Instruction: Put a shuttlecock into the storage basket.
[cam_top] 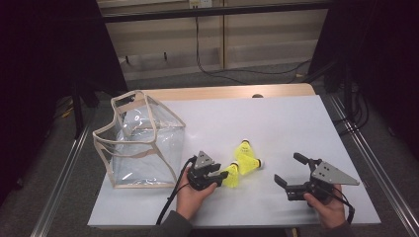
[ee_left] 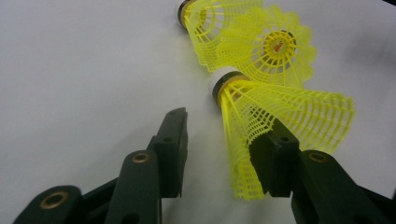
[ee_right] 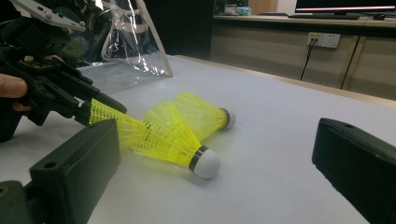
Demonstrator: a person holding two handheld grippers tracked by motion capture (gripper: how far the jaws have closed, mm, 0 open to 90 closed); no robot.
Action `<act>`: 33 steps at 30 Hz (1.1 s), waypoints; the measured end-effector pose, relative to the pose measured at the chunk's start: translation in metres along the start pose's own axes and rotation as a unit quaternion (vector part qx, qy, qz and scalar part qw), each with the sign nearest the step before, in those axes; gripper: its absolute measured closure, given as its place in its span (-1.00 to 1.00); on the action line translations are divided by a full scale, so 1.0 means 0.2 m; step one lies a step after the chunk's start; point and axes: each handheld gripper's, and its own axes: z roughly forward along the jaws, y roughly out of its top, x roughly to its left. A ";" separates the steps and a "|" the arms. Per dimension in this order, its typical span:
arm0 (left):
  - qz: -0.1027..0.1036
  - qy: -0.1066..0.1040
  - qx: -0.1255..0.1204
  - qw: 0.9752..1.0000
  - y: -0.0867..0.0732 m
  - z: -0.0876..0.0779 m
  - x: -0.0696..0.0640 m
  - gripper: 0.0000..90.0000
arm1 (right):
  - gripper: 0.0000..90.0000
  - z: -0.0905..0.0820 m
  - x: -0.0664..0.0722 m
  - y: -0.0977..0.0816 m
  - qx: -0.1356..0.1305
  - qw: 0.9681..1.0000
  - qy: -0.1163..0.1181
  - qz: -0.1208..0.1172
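now left hand-held gripper (cam_top: 221, 174) straddles nearest shuttlecock (cam_top: 232, 175).

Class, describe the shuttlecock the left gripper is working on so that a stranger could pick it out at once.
Start at the clear bag on the white table; to its right lie three yellow shuttlecocks. The one meant lies nearest the bag. Unlike its neighbours, its skirt sits between the jaws of the left gripper.

We see three yellow plastic shuttlecocks lying clustered on the white worktop (cam_top: 276, 123), nearer its front edge, about midway along. The nearest shuttlecock (ee_left: 280, 121) lies on its side, white cork tip pointing away. The second shuttlecock (ee_left: 273, 46) and third shuttlecock (ee_left: 205, 18) touch behind it.
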 end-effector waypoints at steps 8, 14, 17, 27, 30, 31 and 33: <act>0.001 0.003 0.016 1.000 0.01 0.03 -0.02 0.38 | -0.98 0.01 0.01 0.00 0.001 1.000 0.003 -0.001; -0.001 0.003 0.013 1.000 0.02 0.04 -0.01 0.42 | -0.98 0.01 0.01 0.01 -0.001 1.000 0.004 -0.001; 0.000 0.002 0.014 1.000 0.03 0.04 -0.01 0.44 | -0.98 0.02 0.01 0.01 0.000 1.000 0.004 -0.001; -0.003 -0.006 0.019 1.000 0.04 0.06 -0.01 0.49 | -0.98 0.03 0.01 0.01 0.001 1.000 0.008 -0.001; -0.008 -0.009 0.021 1.000 0.04 0.07 -0.02 0.54 | -0.98 0.03 0.01 0.01 -0.001 1.000 0.006 -0.001; -0.008 -0.010 0.022 1.000 0.04 0.07 -0.01 0.54 | -0.98 0.03 0.01 0.01 -0.001 1.000 0.006 -0.001; -0.007 -0.009 0.021 1.000 0.04 0.07 -0.01 0.59 | -0.98 0.03 0.01 0.01 -0.003 1.000 0.007 -0.001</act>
